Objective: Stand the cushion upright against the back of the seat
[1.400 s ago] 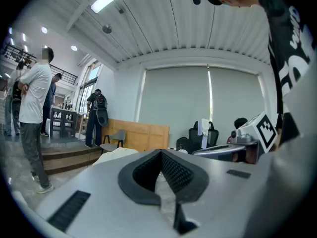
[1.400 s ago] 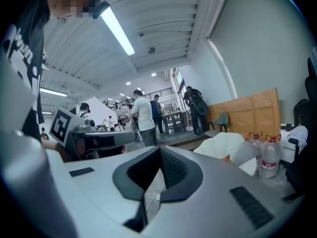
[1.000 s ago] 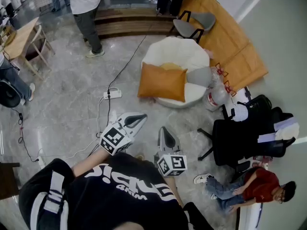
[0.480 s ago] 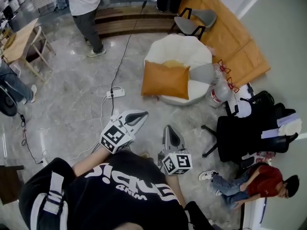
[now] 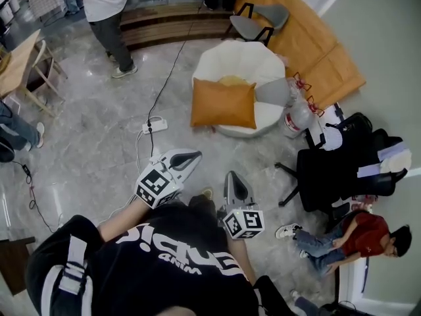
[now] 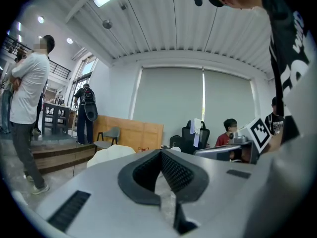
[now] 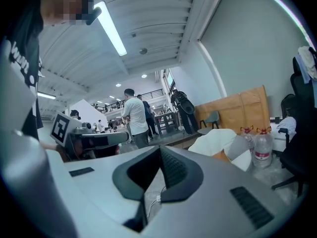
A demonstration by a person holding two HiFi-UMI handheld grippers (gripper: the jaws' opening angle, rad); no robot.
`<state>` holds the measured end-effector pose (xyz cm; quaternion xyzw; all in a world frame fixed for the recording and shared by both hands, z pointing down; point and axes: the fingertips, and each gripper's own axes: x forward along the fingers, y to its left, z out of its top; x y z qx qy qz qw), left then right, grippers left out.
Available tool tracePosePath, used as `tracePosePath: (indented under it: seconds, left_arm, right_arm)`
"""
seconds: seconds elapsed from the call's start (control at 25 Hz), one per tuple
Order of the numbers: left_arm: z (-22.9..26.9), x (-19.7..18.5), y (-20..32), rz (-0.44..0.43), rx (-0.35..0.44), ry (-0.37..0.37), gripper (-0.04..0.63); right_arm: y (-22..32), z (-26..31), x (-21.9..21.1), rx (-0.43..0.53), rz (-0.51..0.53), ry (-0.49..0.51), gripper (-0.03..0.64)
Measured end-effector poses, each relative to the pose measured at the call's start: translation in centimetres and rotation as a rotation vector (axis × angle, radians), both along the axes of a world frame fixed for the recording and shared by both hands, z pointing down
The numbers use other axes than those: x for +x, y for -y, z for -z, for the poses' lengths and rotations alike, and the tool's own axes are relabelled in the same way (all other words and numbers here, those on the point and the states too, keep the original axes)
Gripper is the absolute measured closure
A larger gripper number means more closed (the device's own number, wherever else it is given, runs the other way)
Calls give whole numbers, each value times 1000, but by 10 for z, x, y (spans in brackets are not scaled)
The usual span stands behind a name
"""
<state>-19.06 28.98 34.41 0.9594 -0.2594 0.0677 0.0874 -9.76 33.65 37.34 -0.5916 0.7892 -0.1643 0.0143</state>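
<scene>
An orange cushion [image 5: 223, 103] leans against the front of a round white seat [image 5: 247, 58] on the floor, with a grey cushion [image 5: 273, 92] beside it. My left gripper [image 5: 194, 155] and right gripper [image 5: 231, 176] hover over the floor well short of the seat, both shut and holding nothing. In the left gripper view the jaws [image 6: 161, 153] meet, and the white seat [image 6: 110, 155] shows far off. The right gripper view shows its closed jaws [image 7: 159, 150], the seat [image 7: 215, 138] and a sliver of the orange cushion [image 7: 221, 156].
A power strip [image 5: 154, 126] with trailing cables lies between me and the seat. A black office chair [image 5: 335, 176], water bottles [image 5: 295, 118] and a person sitting on the floor [image 5: 355, 239] are at the right. A standing person [image 5: 105, 12] and a grey chair [image 5: 260, 25] are beyond.
Both grippers have edged slightly forward toward the seat and stay shut. The cushion has not moved.
</scene>
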Motion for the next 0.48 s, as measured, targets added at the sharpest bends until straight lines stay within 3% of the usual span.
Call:
tracePosePath:
  seconds: [0.48]
  left_arm:
    - [-11,12,19,-31,-8,-7,588]
  right_arm:
    - [14,-10,8,-9,-29,18,595]
